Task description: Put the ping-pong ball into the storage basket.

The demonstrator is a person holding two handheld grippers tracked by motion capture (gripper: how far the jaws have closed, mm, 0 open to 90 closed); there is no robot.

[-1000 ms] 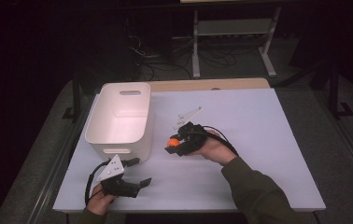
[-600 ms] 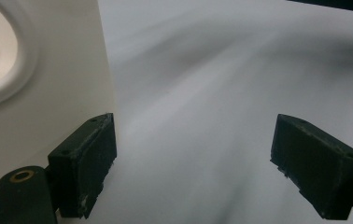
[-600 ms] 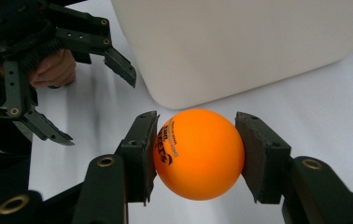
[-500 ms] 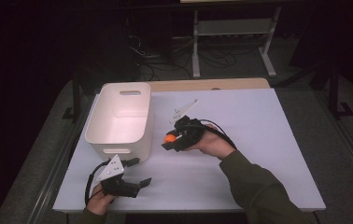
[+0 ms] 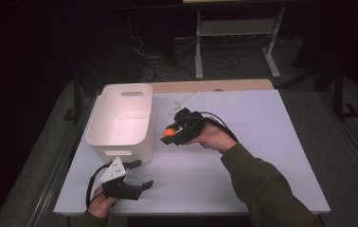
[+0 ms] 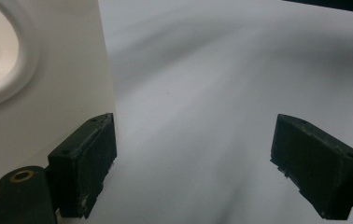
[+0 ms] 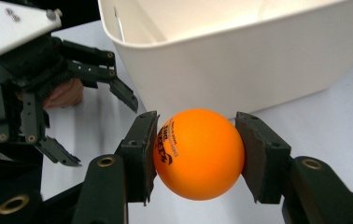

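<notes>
An orange ball (image 7: 197,153) with dark print sits clamped between the two black jaws of my right gripper (image 7: 196,154). In the high view that gripper (image 5: 168,134) hangs above the table just right of the white bin (image 5: 122,118), with the ball (image 5: 169,133) at its tip. My left gripper (image 5: 138,173) rests low near the table's front edge, below the bin's near wall, jaws wide apart and nothing between them. In the left gripper view its jaws (image 6: 193,163) frame bare white table, with the bin's wall (image 6: 48,84) close at the left.
The bin (image 7: 240,51) is open-topped with a handle slot in its far wall. A white table (image 5: 262,142) stretches to the right and front. A wooden strip (image 5: 215,85) lies along the far edge. A metal rack (image 5: 236,28) and cables stand on the dark floor beyond.
My right gripper has risen a little with the orange ball and drifted slightly away from the bin's front corner. The left gripper has stayed where it was.
</notes>
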